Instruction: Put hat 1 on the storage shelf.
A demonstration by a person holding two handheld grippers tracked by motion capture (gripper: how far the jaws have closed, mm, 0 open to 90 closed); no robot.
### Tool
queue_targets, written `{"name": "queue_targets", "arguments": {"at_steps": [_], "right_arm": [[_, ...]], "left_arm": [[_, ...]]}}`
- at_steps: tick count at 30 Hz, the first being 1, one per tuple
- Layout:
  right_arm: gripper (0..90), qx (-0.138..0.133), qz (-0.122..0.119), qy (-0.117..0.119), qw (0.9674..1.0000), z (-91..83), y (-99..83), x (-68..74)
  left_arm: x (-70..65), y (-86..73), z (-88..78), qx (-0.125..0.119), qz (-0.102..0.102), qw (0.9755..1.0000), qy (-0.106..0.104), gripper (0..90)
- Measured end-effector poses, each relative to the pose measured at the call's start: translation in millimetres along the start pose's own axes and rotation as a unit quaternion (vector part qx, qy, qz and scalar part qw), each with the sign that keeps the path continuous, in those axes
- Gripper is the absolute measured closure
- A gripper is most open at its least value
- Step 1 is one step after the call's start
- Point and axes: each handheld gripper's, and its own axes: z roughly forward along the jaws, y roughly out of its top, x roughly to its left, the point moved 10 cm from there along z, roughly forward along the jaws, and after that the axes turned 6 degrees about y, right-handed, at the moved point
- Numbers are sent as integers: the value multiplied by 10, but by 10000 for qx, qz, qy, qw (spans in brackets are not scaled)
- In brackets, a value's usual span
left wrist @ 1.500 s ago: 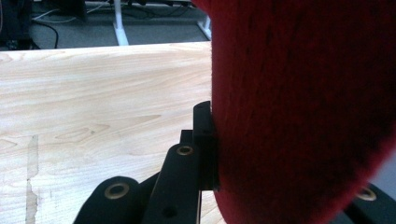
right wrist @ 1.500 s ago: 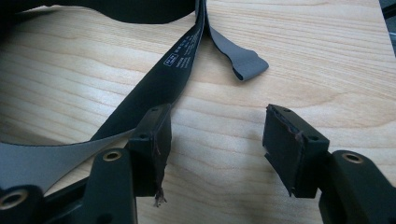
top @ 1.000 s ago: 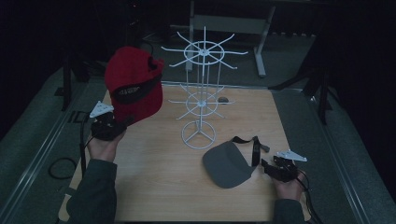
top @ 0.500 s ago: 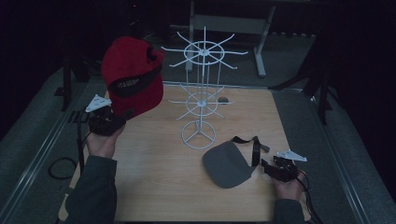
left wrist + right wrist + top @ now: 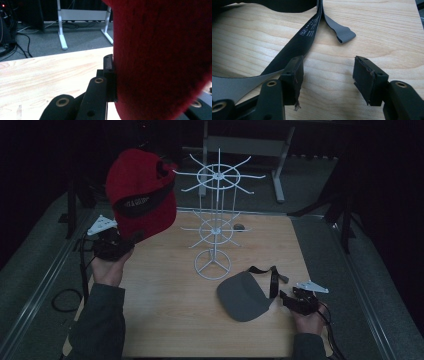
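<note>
A red cap (image 5: 142, 195) with a dark band hangs in the air left of the white wire rack (image 5: 215, 220), level with its upper ring of prongs. My left gripper (image 5: 132, 239) is shut on the cap's lower edge; in the left gripper view one of its fingers (image 5: 108, 72) presses against the red cloth (image 5: 160, 57). A grey visor cap (image 5: 245, 295) lies on the wooden table (image 5: 165, 320) near the front right. My right gripper (image 5: 286, 299) rests just right of it, open (image 5: 328, 75), with bare wood between its pads and the cap's black strap (image 5: 304, 37) running past its left jaw.
The rack's round base (image 5: 213, 265) stands mid-table. A small dark object (image 5: 240, 226) lies behind it. Beyond the table's far edge stands a grey metal frame (image 5: 277, 170). A cable loop (image 5: 65, 300) lies on the floor at the left.
My left hand has lifted the red cap higher beside the rack. The right hand and the grey cap have stayed still.
</note>
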Motion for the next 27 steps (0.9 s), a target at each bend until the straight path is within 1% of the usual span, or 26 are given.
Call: {"name": "queue_targets", "arguments": {"at_steps": [13,14,21,27], "right_arm": [[418,2,2,2,10000,0,0,1],[418,1,1,2,10000,0,0,1],[418,0,0,1,10000,0,0,0],[418,-1,0,-1,10000,0,0,0]], "left_arm": [[-67,155,-108,-192,-62,9998,-81,854],[-90,182,-133,-228,-60,9997,-103,854],[-159,232,-193,-309,-49,9994,-168,853],[-186,239,-211,-316,-70,9993,-204,853]]}}
